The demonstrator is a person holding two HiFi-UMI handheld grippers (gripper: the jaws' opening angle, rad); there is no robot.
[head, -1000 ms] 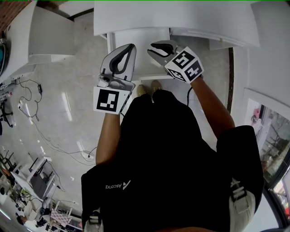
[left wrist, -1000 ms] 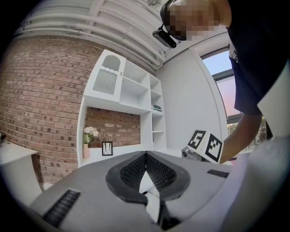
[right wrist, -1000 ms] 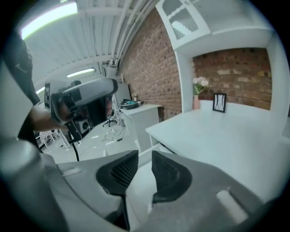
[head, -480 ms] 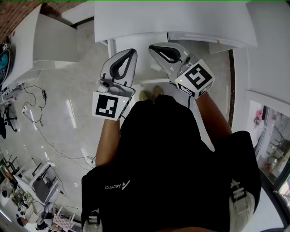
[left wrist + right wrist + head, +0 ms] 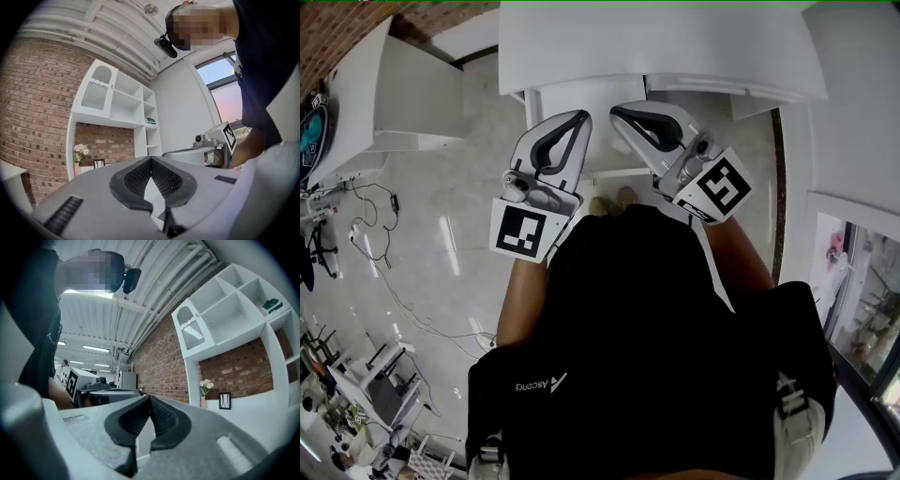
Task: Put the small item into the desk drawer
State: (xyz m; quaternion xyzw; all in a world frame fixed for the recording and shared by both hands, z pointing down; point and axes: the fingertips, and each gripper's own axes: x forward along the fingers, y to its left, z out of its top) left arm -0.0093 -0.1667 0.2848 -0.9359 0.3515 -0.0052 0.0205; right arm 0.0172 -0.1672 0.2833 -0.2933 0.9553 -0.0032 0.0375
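Left gripper [image 5: 579,116]: jaws closed tip to tip with nothing between them, held level over the left part of the drawer.
Drawer [image 5: 602,94]: white, pulled out from under the white desk [image 5: 656,37], below both grippers' tips.
Small item: cannot be made out in any view; neither gripper carries it.
Right gripper [image 5: 616,112]: jaws have just been closing and now meet, empty; level, just beside the left gripper, over the drawer's right part.
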